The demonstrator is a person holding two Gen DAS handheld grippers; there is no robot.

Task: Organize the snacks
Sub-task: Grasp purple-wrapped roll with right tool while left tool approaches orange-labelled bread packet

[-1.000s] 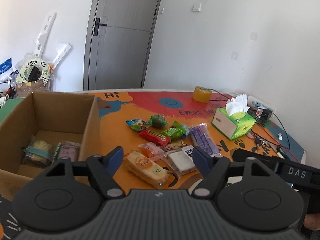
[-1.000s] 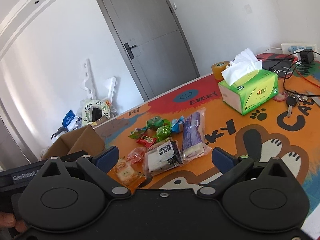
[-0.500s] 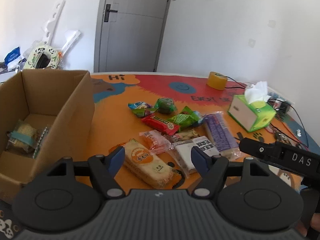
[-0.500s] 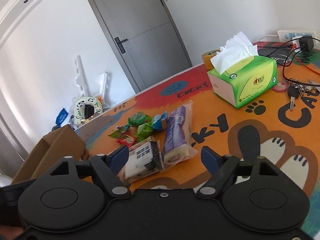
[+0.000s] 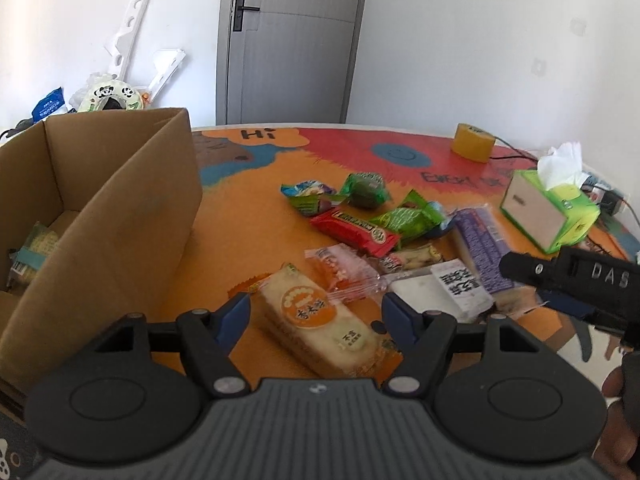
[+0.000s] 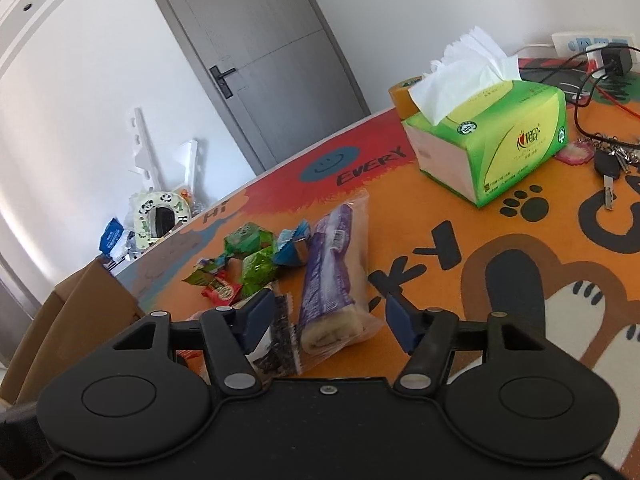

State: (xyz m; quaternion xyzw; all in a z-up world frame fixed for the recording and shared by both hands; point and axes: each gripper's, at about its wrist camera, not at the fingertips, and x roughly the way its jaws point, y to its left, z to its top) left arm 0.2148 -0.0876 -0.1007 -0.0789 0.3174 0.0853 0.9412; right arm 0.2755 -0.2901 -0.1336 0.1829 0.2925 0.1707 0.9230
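Left gripper (image 5: pixel 316 312) is pointing down at the table, jaws standing apart, pads not pressing on anything. Right gripper (image 6: pixel 328 316) is also tilting down, jaws closing, pads not yet pressing. In the left wrist view the right gripper's body is reaching in from the right edge, with part of the right hand (image 5: pixel 618 424) showing at the lower right corner.
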